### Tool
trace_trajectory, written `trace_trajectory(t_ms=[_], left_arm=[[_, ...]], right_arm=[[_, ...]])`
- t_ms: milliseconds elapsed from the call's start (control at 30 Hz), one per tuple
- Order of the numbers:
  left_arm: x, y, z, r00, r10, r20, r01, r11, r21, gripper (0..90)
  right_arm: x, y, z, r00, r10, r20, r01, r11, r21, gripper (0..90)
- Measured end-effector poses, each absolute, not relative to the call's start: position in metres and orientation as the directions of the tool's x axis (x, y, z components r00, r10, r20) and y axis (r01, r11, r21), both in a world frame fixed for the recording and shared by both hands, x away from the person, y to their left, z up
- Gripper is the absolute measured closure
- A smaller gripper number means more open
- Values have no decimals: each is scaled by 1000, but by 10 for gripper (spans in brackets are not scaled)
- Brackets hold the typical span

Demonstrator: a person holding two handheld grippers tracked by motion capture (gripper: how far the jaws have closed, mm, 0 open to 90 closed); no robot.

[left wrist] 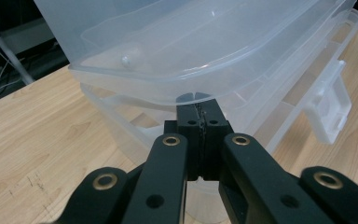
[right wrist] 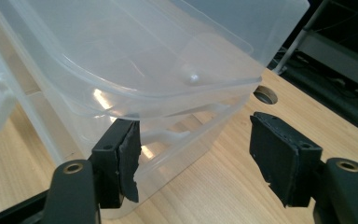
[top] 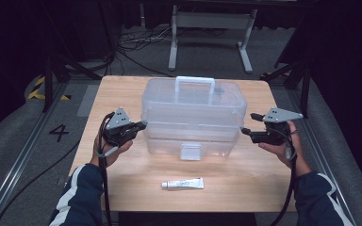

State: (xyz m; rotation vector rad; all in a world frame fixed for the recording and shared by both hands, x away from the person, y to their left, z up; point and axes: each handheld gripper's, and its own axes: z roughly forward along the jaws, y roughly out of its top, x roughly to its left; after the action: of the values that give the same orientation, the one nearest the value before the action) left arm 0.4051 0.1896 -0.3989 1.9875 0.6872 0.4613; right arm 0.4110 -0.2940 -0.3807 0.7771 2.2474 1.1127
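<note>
The clear plastic storage box is seen in the high view standing in the middle of the wooden table, its white handle on top and its front latch turned toward the person. The left gripper is held against the box's left end at the seam below the lid, and the right gripper is brought near the right end at about the same height. A small white tube lies on the table well in front of the box, apart from both hands. In the left gripper view the jaws are pressed fully together, and their tip sits just under the overhanging lid rim; whether the tip actually touches the rim cannot be told for certain, since the clear plastic blurs the edge. In the right gripper view the jaws stand wide apart, nothing is clamped between them, and one pad lies close beside the box's lower corner while the other is out over bare table. The step in hand is judged to be a lift of the lid from both ends. It would be done best if both tips were set under the rim at equal height and raised together, so that the lid is not twisted. The front latch should be checked first, and the lower tray should be kept from rising with the lid.
</note>
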Motion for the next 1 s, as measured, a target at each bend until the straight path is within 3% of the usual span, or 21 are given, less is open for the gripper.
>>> trace_trajectory(t_ms=[367, 1000], left_arm=[[403, 190, -401, 764, 643, 50, 276, -395, 876, 843], [393, 192, -401, 777, 626, 72, 260, -422, 868, 723]], right_arm=[[410, -294, -384, -679, 707, -198, 218, 452, 865, 370], [407, -288, -376, -611, 749, -255, 83, 381, 921, 551]])
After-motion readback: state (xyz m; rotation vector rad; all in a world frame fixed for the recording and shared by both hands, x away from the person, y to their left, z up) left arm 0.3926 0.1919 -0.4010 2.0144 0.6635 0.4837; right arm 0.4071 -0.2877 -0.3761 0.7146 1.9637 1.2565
